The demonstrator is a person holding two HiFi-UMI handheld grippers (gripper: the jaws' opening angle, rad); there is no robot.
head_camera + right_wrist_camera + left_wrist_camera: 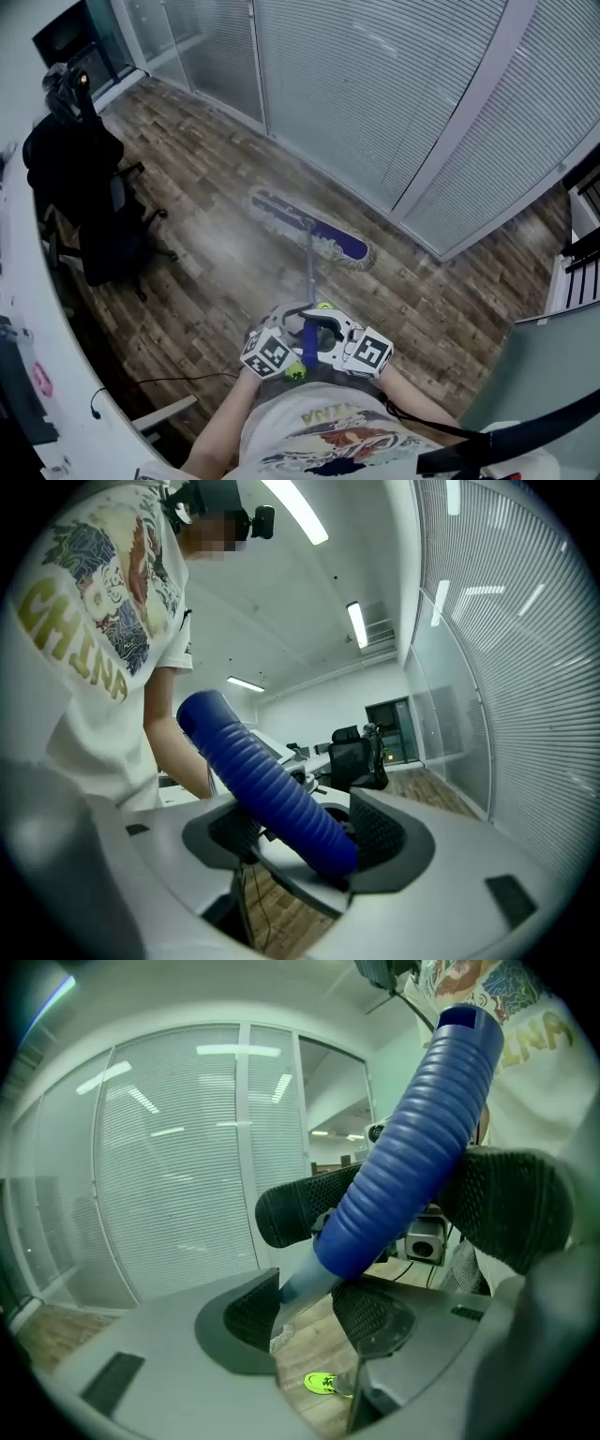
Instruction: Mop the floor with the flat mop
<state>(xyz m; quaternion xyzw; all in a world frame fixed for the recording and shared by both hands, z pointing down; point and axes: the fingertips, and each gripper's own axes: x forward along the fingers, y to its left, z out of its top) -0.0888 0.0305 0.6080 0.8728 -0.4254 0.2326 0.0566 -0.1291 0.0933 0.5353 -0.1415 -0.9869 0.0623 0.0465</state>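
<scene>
Blue ribbed grip at the top of the flat mop's handle sat in both my tools at once. My left gripper was clamped low, where the grip ends and the grey pole begins. My right gripper was pinching the ribbed part just above it, the sleeve lying slantwise between its pads. Both sets of jaws stood fairly wide, and I judged that to be the thickness of the handle, not a loose hold.

Out in front of me the mop head lay flat on the wood-patterned floor. It sat at an angle, close to the foot of the glass partition with its blinds, and well apart from the black office chair on my left.

I took this to be the middle of a mopping stroke, with the head down and the pole leaning back toward my body. The next move, as I judged it, called for sweeping the head across the boards with steady downward pressure. Both grips would need to stay firm so the pole did not twist, and the head should steer clear of the partition's base and the chair's legs.

As for writing, the only readable print was on my T-shirt, large yellow letters spelling "CHINA". I could make out no brand or label on the mop.
</scene>
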